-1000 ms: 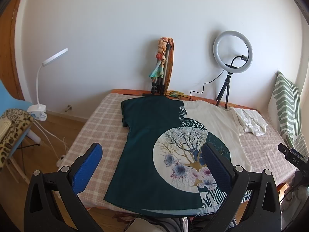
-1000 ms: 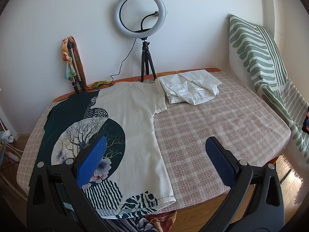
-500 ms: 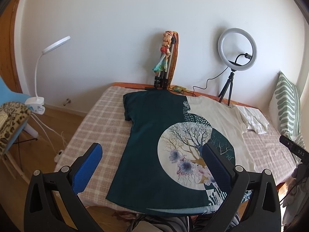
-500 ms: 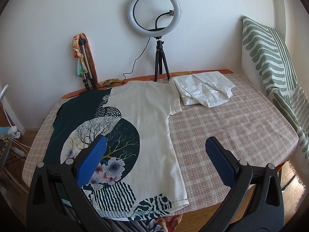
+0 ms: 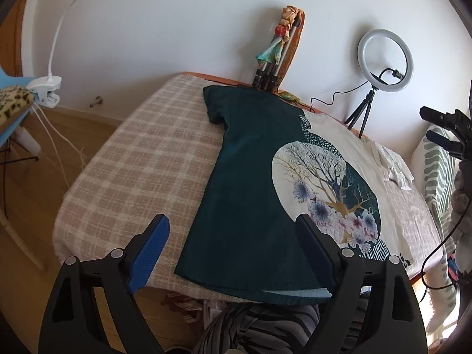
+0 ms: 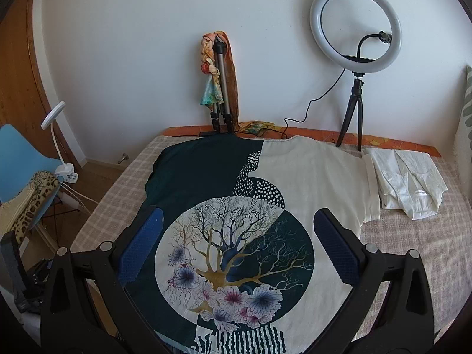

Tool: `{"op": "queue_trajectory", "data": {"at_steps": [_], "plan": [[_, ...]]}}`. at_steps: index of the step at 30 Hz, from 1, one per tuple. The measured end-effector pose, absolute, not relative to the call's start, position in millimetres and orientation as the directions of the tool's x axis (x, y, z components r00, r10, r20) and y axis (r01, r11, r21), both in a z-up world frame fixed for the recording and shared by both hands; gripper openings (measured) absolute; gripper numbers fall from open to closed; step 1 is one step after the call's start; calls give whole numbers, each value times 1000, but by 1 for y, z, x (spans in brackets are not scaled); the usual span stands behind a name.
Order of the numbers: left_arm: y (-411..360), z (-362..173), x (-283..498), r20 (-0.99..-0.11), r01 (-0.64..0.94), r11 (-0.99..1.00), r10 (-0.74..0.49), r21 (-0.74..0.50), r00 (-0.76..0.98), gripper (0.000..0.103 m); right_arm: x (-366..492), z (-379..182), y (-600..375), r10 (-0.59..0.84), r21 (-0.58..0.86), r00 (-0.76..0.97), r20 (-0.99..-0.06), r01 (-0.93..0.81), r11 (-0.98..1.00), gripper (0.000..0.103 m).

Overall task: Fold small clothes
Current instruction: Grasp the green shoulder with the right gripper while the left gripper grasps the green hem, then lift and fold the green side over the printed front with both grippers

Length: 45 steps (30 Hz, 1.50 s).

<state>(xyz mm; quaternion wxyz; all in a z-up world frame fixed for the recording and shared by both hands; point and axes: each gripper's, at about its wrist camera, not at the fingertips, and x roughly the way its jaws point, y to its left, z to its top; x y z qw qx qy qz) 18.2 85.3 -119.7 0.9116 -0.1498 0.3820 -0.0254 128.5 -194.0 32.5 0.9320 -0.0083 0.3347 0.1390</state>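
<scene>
The bed [image 5: 141, 159] carries the tee [image 6: 206, 183] spread flat, a folded shirt [image 6: 410, 183] beside its sleeve. Both tools hover above it — left tool [image 5: 233, 233] narrowing yet empty, right tool [image 6: 236, 236] spread.

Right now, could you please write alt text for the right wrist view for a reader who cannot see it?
A half dark green, half cream T-shirt with a tree-and-flower print lies flat on a checked bed cover, seen between the open right gripper. A folded white garment lies beside its sleeve.

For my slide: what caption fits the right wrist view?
Open right gripper above flat tree-print T-shirt, folded white shirt beside it.
</scene>
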Motion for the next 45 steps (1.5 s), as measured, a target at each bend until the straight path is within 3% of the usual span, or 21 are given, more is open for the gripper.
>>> {"op": "queue_trajectory", "data": {"at_steps": [5, 7, 17, 20, 25, 28, 32, 33, 38, 40, 43, 45], "plan": [[94, -151, 23, -708, -78, 936, -204, -344, 676, 77, 169, 25, -144, 323, 97, 694, -643, -345, 934, 103], [97, -160, 26, -703, -90, 929, -205, -358, 681, 61, 187, 21, -122, 347, 103, 669, -657, -376, 921, 103], [104, -179, 35, -675, -40, 919, -258, -392, 691, 59, 292, -41, -26, 433, 257, 463, -774, -395, 882, 102], [106, -186, 36, -672, -38, 907, -282, -420, 685, 48, 315, -67, 7, 438, 273, 384, -812, -414, 868, 94], [111, -187, 36, -656, -29, 898, -299, -439, 693, 42, 343, -105, 57, 403, 246, 304, -863, -444, 861, 92], [114, -188, 37, -660, -35, 898, -295, -438, 692, 26, 355, -127, 81, 356, 208, 280, -892, -445, 871, 90], [119, -191, 38, -660, -41, 894, -297, -446, 690, 16, 358, -149, 101, 284, 133, 265, -922, -471, 872, 88], [120, -191, 39, -658, -39, 890, -306, -455, 687, 9, 358, -152, 104, 267, 115, 260, -928, -482, 869, 85], [120, -192, 40, -651, -37, 877, -327, -480, 685, 5, 359, -168, 113, 196, 42, 247, -949, -518, 855, 68], [119, -190, 40, -646, -32, 871, -339, -491, 684, 4, 361, -172, 113, 192, 39, 241, -951, -524, 851, 55], [116, -185, 40, -637, -17, 869, -350, -495, 687, 3, 365, -174, 108, 191, 44, 235, -953, -518, 854, 17], [113, -181, 40, -636, -8, 872, -350, -490, 688, 2, 368, -172, 100, 226, 83, 229, -947, -503, 860, 11]]}}
